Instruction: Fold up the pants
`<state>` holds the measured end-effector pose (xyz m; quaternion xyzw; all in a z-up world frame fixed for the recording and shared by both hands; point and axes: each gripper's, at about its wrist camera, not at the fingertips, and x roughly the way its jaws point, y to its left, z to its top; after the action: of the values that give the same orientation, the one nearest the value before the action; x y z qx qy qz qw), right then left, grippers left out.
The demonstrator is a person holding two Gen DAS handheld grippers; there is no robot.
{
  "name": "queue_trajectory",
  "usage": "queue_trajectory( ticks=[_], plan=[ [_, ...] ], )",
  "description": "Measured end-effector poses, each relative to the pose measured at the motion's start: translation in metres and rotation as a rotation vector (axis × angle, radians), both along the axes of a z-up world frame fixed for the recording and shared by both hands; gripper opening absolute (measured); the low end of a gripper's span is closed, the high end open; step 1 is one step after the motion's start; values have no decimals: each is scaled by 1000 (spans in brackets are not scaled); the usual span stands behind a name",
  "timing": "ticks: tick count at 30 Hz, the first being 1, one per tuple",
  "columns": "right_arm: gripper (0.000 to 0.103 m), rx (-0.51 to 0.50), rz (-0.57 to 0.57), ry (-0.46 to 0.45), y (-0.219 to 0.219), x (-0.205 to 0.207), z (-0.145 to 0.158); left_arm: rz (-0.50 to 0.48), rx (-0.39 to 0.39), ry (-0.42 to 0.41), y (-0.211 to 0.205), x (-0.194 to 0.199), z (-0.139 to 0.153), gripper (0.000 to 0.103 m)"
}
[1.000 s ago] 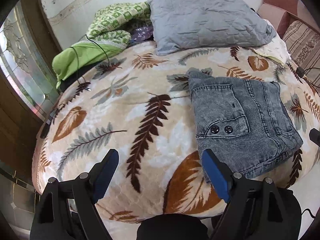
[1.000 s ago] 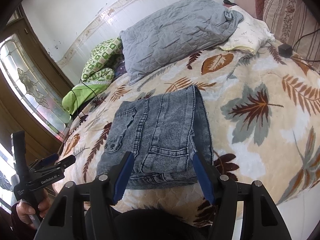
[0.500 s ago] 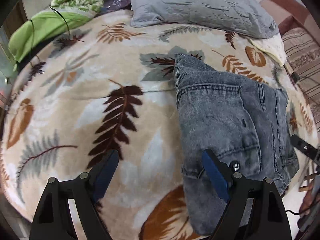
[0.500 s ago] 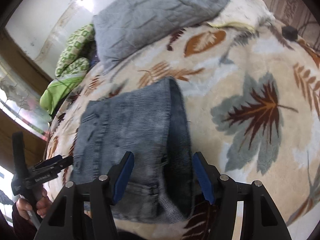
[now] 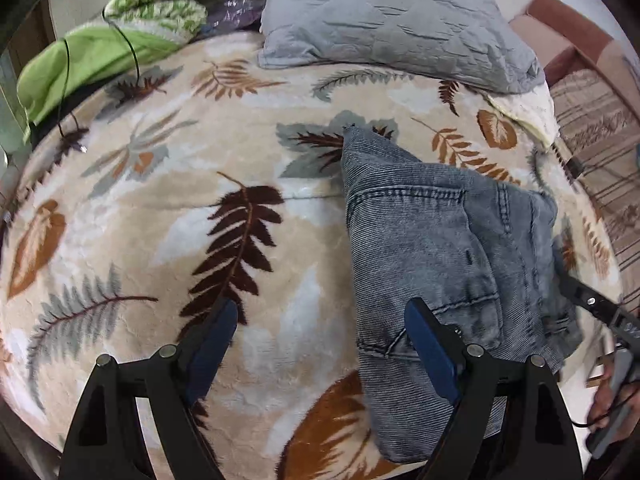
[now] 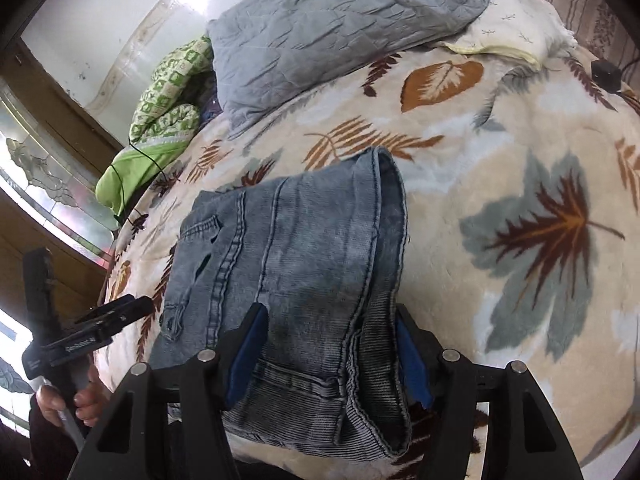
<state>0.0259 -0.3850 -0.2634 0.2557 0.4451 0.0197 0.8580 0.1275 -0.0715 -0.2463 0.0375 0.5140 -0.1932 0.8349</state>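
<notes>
Nearest thing first: the right gripper (image 6: 326, 354) has its jaws spread around the near edge of the pants (image 6: 296, 280), denim bunched between the blue pads, but I can't tell if the pads actually press on it. The left gripper (image 5: 320, 346) is plainly wide open; one pad sits over the near left corner of the pants (image 5: 448, 248), the other over bare blanket (image 5: 160, 208), nothing between them but air.

The jeans already look folded into a compact stack lying just ahead of both tools, so I'd guess this is the setup for one more fold or a final tidy. Next move probably needs both sets of jaws to close on that near edge evenly, or the layers will slide apart.

Farther out: a grey quilted pillow (image 5: 392, 20) beyond the pants, a green bedding heap (image 5: 132, 28) off to the far left with a thin black cable (image 5: 132, 60) trailing over it. Nothing really blocks the fold.
</notes>
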Motion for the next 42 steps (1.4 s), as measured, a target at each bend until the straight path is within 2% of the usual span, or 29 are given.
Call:
queue_trajectory(
  ticks=[4,8,12,15,18,19,21,23,25,26,27,28,29,30,33,37,40,42],
  plan=[
    [66,9,-31,-22,-8,1,7,-12,-57,-9,-3,6,6,86],
    [66,7,17,-124,-2,14,33,-22,-25,-39,-24,25,12,86],
    [62,84,90,-149,12,47,42,-29,19,-49,-54,57,15,86],
    [46,89,117,-118,24,76,34,-11,65,-15,-68,80,2,86],
    [37,117,107,-29,25,102,7,4,129,43,-76,97,-24,86],
    [28,122,102,5,24,108,-1,15,138,66,-76,101,-32,88],
    [18,123,69,21,19,112,-6,41,87,101,-67,103,-36,88],
    [17,164,82,4,12,104,3,53,43,102,-54,97,-27,88],
    [22,150,99,-52,0,84,17,34,31,73,-41,84,-16,88],
    [24,120,100,-49,-6,76,20,16,16,74,-32,75,-13,88],
    [34,99,105,-31,-12,68,20,-1,-7,84,-25,69,-11,88],
    [60,97,110,-5,-20,60,18,-22,-37,103,-18,62,-11,88],
    [73,103,98,20,-31,49,14,-41,-55,120,-12,56,-12,88],
    [80,104,74,25,-41,39,11,-57,-66,133,-7,50,-13,88],
    [80,130,57,35,-65,13,1,-91,-88,185,4,38,-26,88],
    [80,243,86,53,-71,7,-16,-120,-138,228,2,34,-34,88],
    [80,281,121,106,-63,19,-36,-129,-218,285,7,42,-33,88],
    [80,290,129,85,-62,20,-38,-171,-278,292,11,39,-28,88]
  ],
)
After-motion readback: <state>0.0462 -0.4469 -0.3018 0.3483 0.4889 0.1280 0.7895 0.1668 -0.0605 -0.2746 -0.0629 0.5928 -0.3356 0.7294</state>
